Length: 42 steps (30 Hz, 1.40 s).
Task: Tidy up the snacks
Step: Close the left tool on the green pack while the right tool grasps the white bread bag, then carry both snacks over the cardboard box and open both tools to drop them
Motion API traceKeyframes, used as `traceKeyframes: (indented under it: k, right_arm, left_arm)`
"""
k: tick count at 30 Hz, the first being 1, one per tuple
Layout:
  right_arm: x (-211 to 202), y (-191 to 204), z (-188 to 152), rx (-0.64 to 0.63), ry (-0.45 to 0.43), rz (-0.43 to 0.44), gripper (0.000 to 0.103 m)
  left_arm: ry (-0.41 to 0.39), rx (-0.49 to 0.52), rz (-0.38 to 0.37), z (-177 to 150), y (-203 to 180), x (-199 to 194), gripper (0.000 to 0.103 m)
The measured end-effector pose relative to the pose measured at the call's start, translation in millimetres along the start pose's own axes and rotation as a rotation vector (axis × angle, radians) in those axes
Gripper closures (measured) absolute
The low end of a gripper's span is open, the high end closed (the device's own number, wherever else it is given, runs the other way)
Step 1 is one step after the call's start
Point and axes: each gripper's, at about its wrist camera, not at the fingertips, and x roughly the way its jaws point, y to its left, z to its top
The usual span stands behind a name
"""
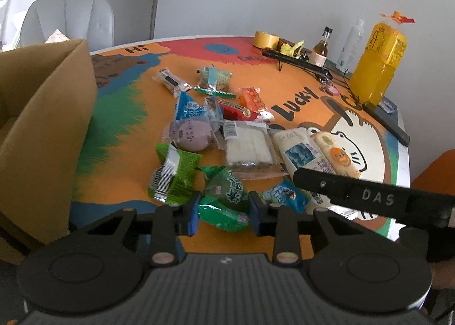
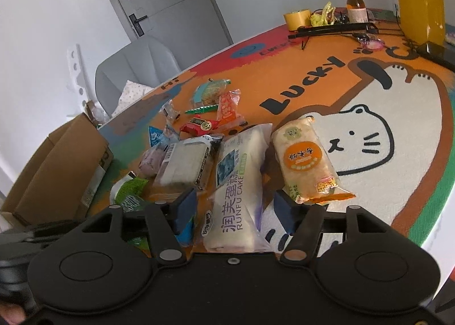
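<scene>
Several wrapped snacks lie in a loose pile on the round cartoon-print table [image 1: 128, 114]. My left gripper [image 1: 223, 214] is open, its blue pads on either side of a dark green snack packet [image 1: 224, 197], just short of touching. My right gripper [image 2: 234, 211] is open, its pads on either side of the white Runfu Cake pack [image 2: 240, 180], which lies flat. An orange-label rice cake pack [image 2: 307, 163] lies right of it. A clear-wrapped white bar [image 2: 184, 165] lies left of it. The right gripper's body [image 1: 369, 197] crosses the left wrist view.
An open cardboard box [image 1: 42, 114] stands at the table's left edge. At the far right stand a tall yellow drink bottle [image 1: 378, 60], a small brown bottle [image 1: 321, 46], a tape roll [image 1: 266, 39] and a black rack [image 1: 298, 62]. A grey chair [image 1: 68, 20] stands behind.
</scene>
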Motion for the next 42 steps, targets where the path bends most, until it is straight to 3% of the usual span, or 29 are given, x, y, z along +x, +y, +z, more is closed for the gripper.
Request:
traceKeyframes:
  k: [7, 10, 12, 15, 28, 42]
  right_arm:
    - [11, 16, 2, -0.12, 0.016, -0.08, 0.044]
    - [13, 24, -1, -0.177, 0.006, -0.137, 0.062]
    - [10, 21, -1, -0.156, 0.0, -0.127, 0.073]
    - [4, 15, -1, -0.105, -0.009, -0.09, 0.076]
    - [-19, 28, 8, -0.072, -0.082, -0.025, 0.078]
    - [-34, 71, 25, -0.091, -0.161, 0.047, 0.078]
  left_arm:
    - [-0.004, -0.018, 0.007, -1, 6, -3, 0.073]
    - [-0.018, -0.022, 0.005, 0, 8, -8, 0.074]
    - [-0.032, -0.024, 0.008, 1, 11, -12, 0.074]
    - [-0.045, -0.029, 0.012, 3, 14, -17, 0.074]
    - [-0.12, -0.036, 0.019, 18, 23, -48, 0.074]
    - [-0.204, -0.041, 0.041, 35, 50, -88, 0.074]
